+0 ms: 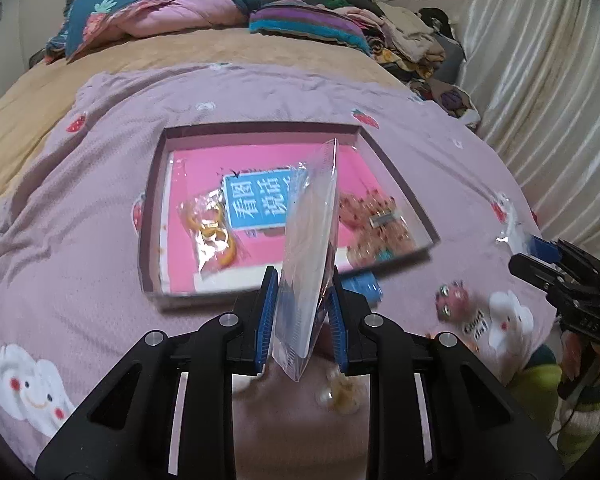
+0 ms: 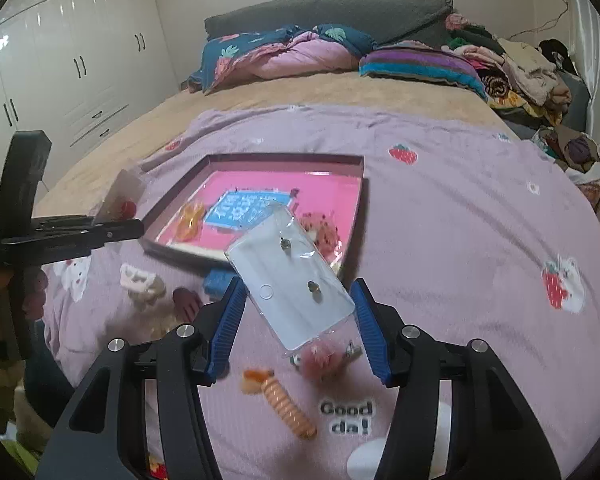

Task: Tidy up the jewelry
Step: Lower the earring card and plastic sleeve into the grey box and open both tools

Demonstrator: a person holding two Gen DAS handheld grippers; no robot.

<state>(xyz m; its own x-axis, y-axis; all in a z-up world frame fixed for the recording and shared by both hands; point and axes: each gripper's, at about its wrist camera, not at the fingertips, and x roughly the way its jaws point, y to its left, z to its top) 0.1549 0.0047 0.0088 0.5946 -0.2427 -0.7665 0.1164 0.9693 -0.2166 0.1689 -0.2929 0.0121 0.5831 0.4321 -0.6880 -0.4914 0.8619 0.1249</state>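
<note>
Honestly the risky bit is the left gripper (image 1: 300,312): it's clamped on just the lower part of an upright clear zip bag (image 1: 310,240), so the slick plastic could slide out before reaching the shallow box (image 1: 152,216) on the bedspread (image 1: 80,200). The right gripper (image 2: 300,320) has a carded earring packet (image 2: 290,280) between its jaws, though I can't tell if they're pinching it. Loose hair ties (image 2: 284,404) and a clip (image 2: 142,280) litter the near edge, and two bagged pieces already crowd the box.
</note>
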